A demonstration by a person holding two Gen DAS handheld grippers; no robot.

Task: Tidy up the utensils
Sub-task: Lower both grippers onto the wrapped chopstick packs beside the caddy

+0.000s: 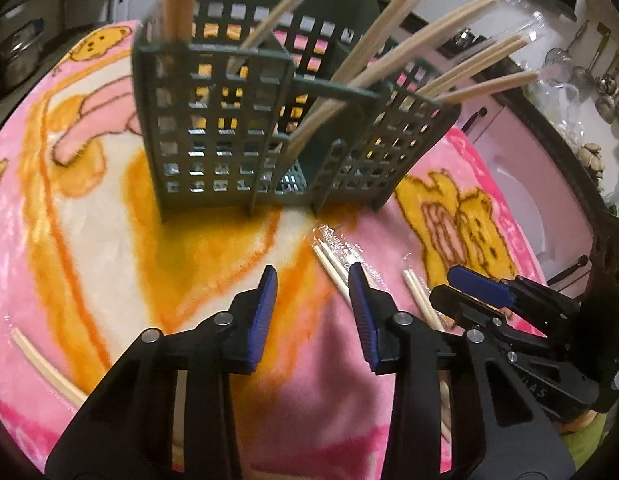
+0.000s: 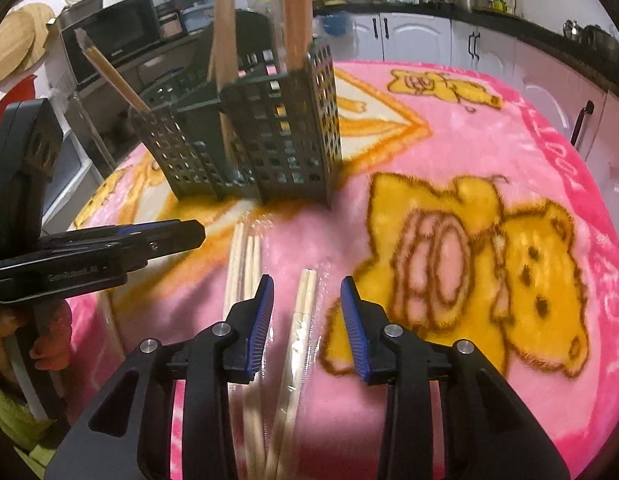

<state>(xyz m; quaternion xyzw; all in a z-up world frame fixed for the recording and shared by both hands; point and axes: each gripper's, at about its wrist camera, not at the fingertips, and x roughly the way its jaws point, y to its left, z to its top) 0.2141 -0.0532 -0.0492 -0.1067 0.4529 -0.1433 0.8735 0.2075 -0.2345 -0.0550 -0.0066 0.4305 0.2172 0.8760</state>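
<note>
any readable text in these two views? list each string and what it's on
"GenRobot.AI": side of the left gripper, seen in the right wrist view; small, soft, so my best reading.
"OAS": partial letters on the right gripper body, left wrist view.
Red characters along the pink blanket border: distorted, unreadable.
Brand mark on the microwave: too small to read.

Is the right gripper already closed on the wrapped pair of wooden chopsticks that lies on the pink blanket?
No, the right gripper is open, its blue pads apart on either side of the wrapped pair of wooden chopsticks.
</note>
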